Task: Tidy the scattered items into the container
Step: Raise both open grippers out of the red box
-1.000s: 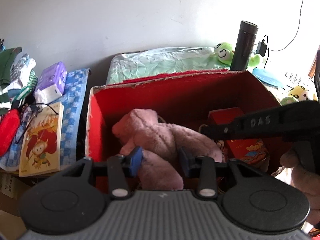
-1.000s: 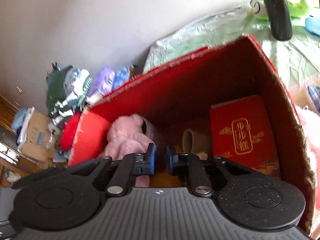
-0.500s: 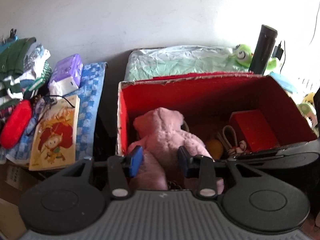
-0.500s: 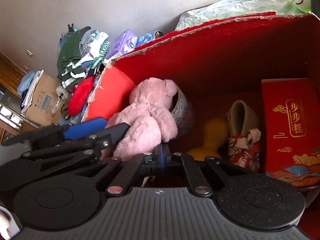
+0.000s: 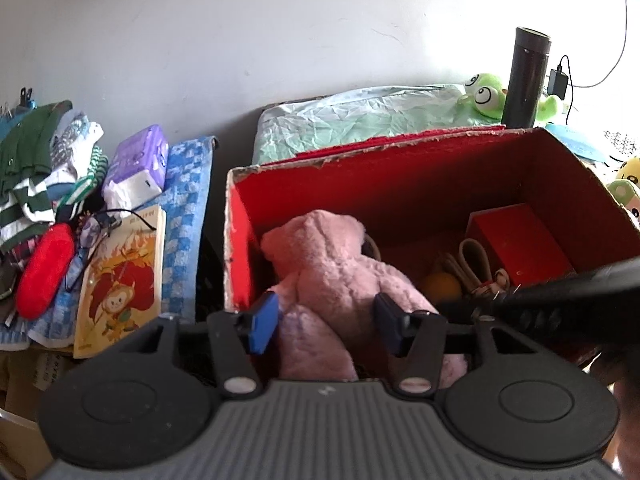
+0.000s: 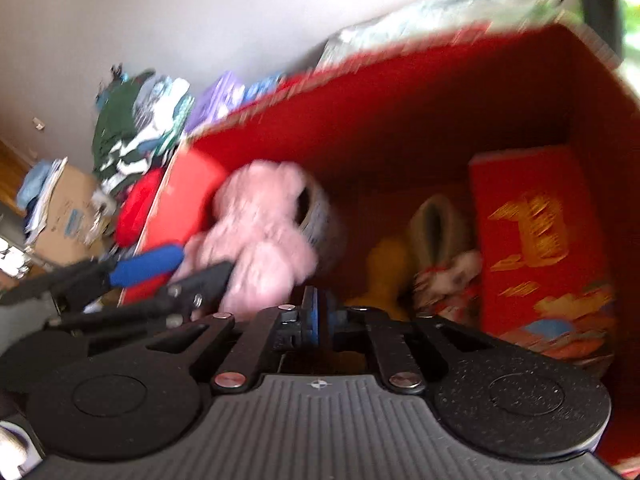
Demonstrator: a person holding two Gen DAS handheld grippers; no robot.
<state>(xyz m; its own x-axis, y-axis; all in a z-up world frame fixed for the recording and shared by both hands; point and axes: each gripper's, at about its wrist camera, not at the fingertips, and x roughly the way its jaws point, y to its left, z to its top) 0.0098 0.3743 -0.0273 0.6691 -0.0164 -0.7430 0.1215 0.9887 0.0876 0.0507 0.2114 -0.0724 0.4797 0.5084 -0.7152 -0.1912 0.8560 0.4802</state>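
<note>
A red cardboard box [image 5: 400, 168] [image 6: 400, 112] holds a pink plush toy [image 5: 332, 272] [image 6: 260, 232], a red gift box [image 5: 520, 240] [image 6: 536, 240], a yellow item [image 5: 442, 286] [image 6: 384, 268] and a rolled cloth [image 6: 436, 232]. My left gripper [image 5: 325, 322] is open above the box's near edge, its blue pads on either side of the plush but apart from it. It also shows in the right wrist view [image 6: 168, 272]. My right gripper [image 6: 316, 320] is shut and empty over the box; that view is blurred. Its arm crosses the left wrist view [image 5: 580, 296].
Left of the box lie a picture book [image 5: 124, 276], a red pouch [image 5: 44, 272], a purple tissue pack [image 5: 138, 164] and folded clothes [image 5: 44, 152] on a blue checked cloth. Behind the box stand a black flask [image 5: 526, 76] and a green frog plush [image 5: 486, 94].
My right gripper closed fully and swung over the box; its view is now blurred. My left gripper drew back a little and stayed open over the pink plush.
</note>
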